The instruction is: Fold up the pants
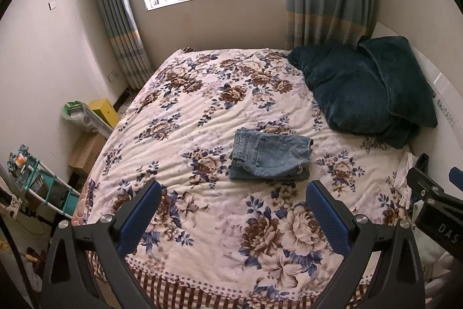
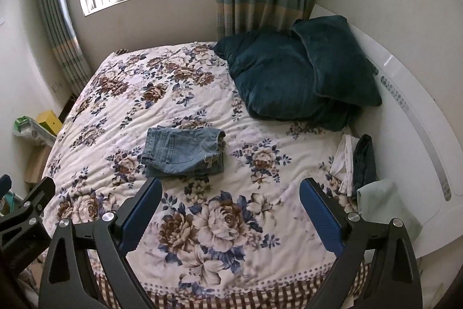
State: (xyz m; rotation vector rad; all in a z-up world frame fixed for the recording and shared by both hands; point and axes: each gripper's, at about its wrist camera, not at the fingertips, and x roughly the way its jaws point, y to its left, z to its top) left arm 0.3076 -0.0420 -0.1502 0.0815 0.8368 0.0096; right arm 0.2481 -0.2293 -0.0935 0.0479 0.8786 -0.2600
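Note:
A pair of light blue denim pants [image 1: 270, 154] lies folded into a compact stack on the floral bedspread [image 1: 202, 112], back pocket up, near the bed's middle. It also shows in the right wrist view [image 2: 183, 152]. My left gripper [image 1: 234, 187] is open and empty, held above the bed's near edge, short of the pants. My right gripper [image 2: 230, 184] is open and empty too, near the same edge, with the pants ahead and to its left. The right gripper's body shows at the right edge of the left wrist view [image 1: 434, 193].
Two dark teal pillows [image 2: 292, 77] lie at the bed's far right by the white headboard [image 2: 411, 118]. Small cloth items [image 2: 356, 161] lie by the bed's right side. Boxes and a yellow case [image 1: 102, 112] and a rack [image 1: 43, 187] stand left of the bed.

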